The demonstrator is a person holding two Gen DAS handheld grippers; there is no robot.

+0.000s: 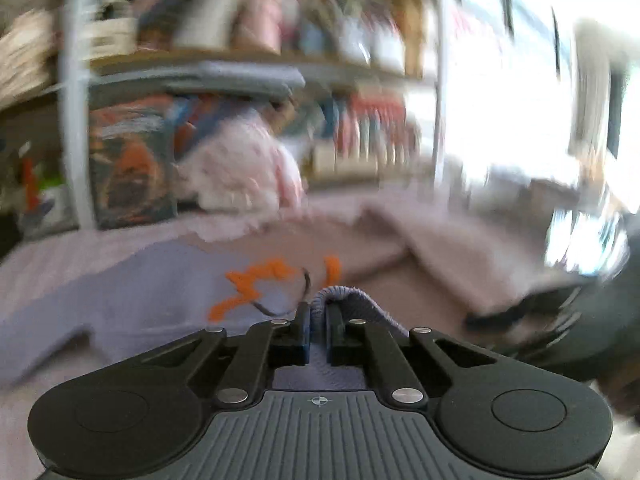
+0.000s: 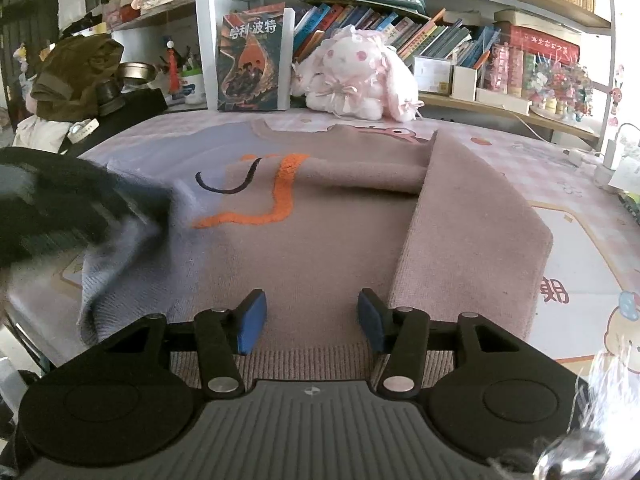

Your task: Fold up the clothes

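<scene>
Setting: bookshelves [image 2: 400,28] crowd the upper part of the right wrist view, with a pink plush rabbit [image 2: 356,76] and an upright book [image 2: 254,64] standing at the back of the bench [image 2: 580,248], which wears a pale cartoon-printed cover.
Garment: a knitted sweater [image 2: 304,240], taupe with a lavender-blue part and an orange motif [image 2: 280,196], lies spread across the middle of the bench.
Fold so far: its right side is already turned inward, making a straight edge that runs from the lower centre toward the upper right of the frame.
Left hand-held gripper [image 1: 318,318]: clenched on a bunched, ribbed lavender edge of the sweater, which loops up between the pads; the left wrist view is heavily blurred.
Right hand-held gripper [image 2: 311,320]: released, jaws apart, hovering just over the ribbed hem at the lower centre with no cloth between the pads.
Step in hand: judged to be the left side's fold toward the middle.
Doing it well: the lavender edge should be carried low and evenly across, laid parallel to the folded right edge, while the free gripper pins the hem so the body does not drag.
Risk: only a small bunch is pinched, so the knit may slip or sag unevenly.
Long axis: runs from the hem near the bottom of the frame to the neckline near the plush rabbit.
Pointing: neckline away from the cameras, hem toward them.
</scene>
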